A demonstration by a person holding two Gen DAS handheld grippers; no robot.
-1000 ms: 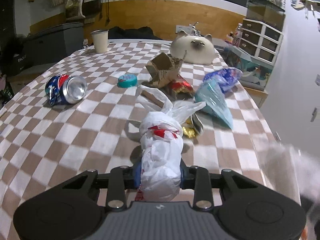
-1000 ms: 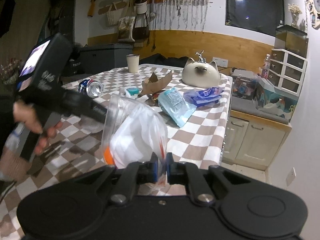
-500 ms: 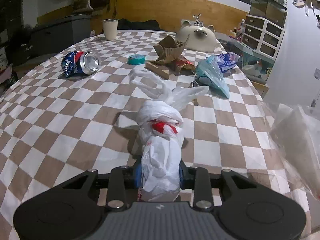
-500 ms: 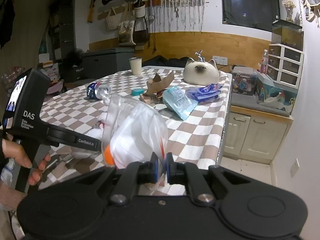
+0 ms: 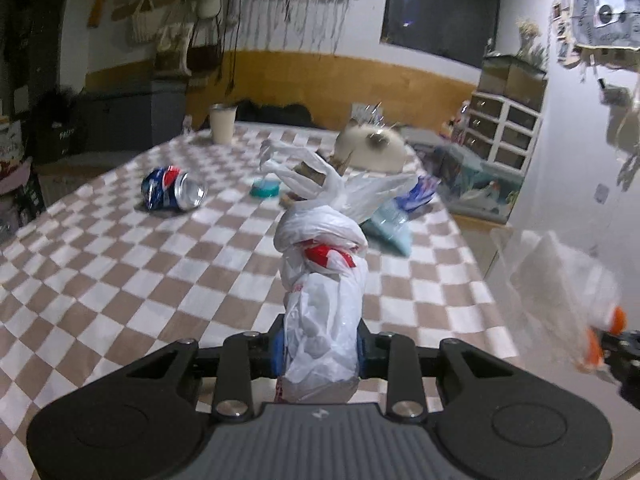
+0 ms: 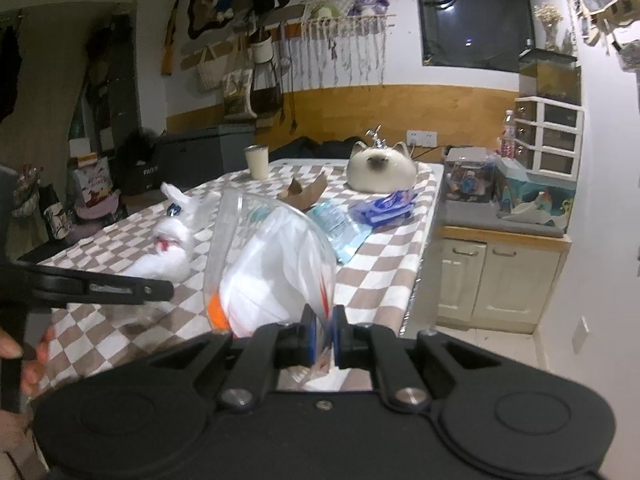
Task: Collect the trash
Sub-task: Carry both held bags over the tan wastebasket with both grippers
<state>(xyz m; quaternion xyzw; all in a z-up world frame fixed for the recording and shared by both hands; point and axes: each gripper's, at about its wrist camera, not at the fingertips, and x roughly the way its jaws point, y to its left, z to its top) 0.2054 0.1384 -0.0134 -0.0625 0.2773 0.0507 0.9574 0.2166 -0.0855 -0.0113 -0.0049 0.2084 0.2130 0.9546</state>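
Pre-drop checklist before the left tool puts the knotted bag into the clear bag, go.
1. Left tool clamped on knotted white bag: ok.
2. Knotted bag lifted off checkered table: ok.
3. Right tool pinching rim of clear bag: ok.
4. Clear bag mouth open toward the left tool: cannot tell, left view blurred.
5. Room inside clear bag: cannot tell; white trash already fills much of it.
6. Remaining trash, crushed can and blue wrappers, out of the path: ok.
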